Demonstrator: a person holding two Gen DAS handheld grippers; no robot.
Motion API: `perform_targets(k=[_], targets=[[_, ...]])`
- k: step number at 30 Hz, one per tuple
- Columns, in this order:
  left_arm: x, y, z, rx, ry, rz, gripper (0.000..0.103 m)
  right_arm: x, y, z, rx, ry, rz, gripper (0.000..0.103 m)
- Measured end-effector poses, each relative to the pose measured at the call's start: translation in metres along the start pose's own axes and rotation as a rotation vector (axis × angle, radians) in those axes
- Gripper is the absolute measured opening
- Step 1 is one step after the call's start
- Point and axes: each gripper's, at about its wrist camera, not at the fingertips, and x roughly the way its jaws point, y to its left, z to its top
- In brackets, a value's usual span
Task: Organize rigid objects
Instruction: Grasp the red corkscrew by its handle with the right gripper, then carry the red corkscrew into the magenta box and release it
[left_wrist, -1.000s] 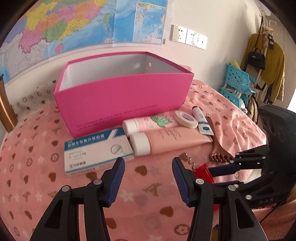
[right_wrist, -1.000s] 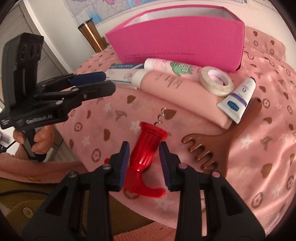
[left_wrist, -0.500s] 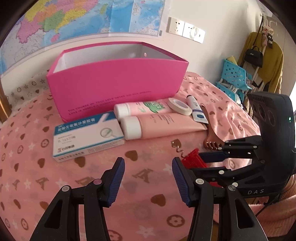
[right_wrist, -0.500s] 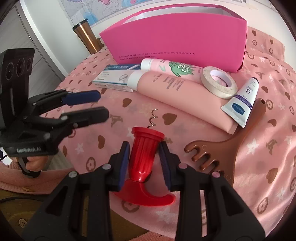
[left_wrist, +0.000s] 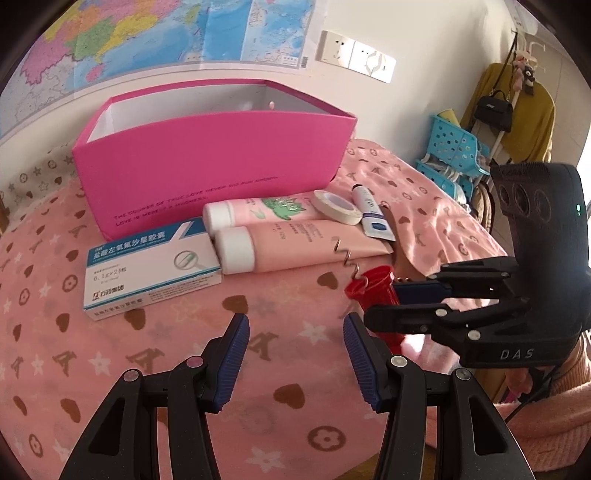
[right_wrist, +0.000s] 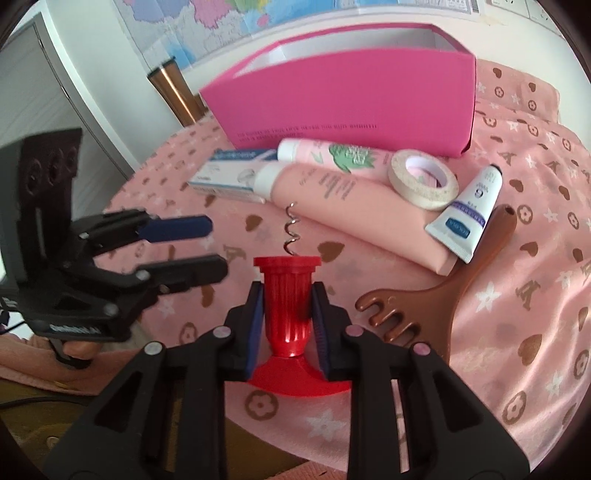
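At lower centre of the right wrist view, the right tool (right_wrist: 287, 312) is closing, its pads pinching the red corkscrew (right_wrist: 289, 306) over the desk (right_wrist: 517, 332). Its tapered barrel could slip, or its bare spiral snag, going into the pink box (right_wrist: 343, 107). The left tool (left_wrist: 295, 350) stands spread, empty.

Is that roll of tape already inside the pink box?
No: the tape roll lies outside on the pink blanket, in front of the pink box, leaning on a pink tube.
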Motion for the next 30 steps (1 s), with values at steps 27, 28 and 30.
perform_targets(k=[27,28,30], targets=[[0.002,-0.023,0.033,0.086,-0.058,-0.011,0.051,-0.034,0.003,0.051,0.009,-0.163,0.061,0.027],[0.002,-0.023,0.036,0.088,-0.061,-0.007,0.049,-0.035,0.002,0.054,0.008,-0.168,0.063,0.027],[0.002,-0.022,0.043,0.088,-0.066,-0.008,0.047,-0.037,0.002,0.06,0.006,-0.178,0.063,0.027]])
